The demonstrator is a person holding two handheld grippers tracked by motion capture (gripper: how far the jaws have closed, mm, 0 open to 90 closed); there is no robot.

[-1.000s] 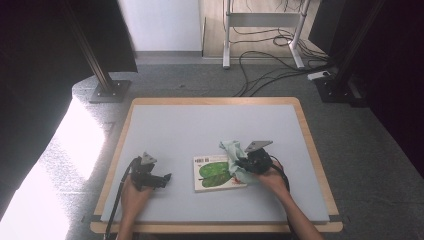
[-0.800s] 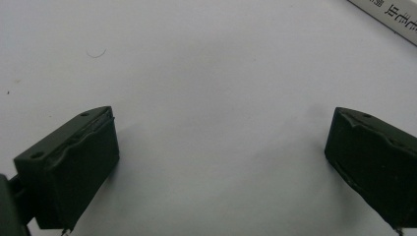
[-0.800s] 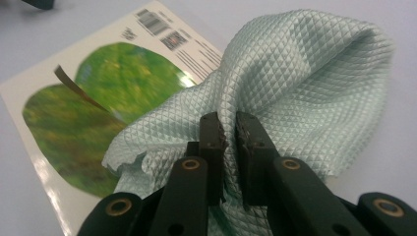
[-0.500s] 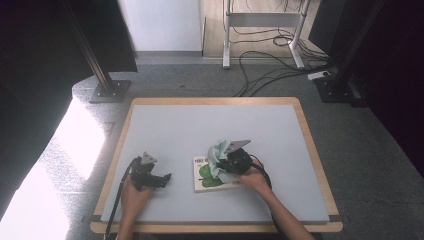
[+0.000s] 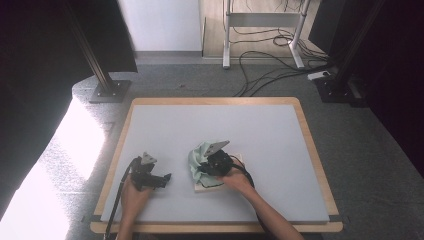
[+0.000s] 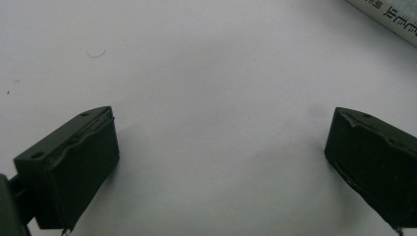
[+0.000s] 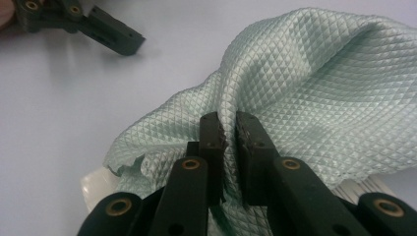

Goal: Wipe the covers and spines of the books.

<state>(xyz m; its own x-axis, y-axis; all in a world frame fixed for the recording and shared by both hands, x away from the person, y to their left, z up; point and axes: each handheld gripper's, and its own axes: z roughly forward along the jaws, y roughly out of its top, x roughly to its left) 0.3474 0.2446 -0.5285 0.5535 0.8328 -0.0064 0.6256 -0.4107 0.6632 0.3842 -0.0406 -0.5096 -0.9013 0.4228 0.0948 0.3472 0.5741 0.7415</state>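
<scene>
Pinching fold of mint quilted cloth [image 7: 305,98], right hand-held gripper [image 7: 230,129] near bench [image 5: 165,120] front edge; cloth bunched over booklet [image 5: 235,159].

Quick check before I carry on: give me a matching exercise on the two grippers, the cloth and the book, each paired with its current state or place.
Things:
1. left gripper
2. right gripper
3. pale green cloth
4. book

States or places:
A. flat on the table, partly under the cloth
B. open, nothing between its fingers
C. bunched up, pinched in a fold
D. shut on fabric

Pairs: 1-B, 2-D, 3-C, 4-A
</scene>
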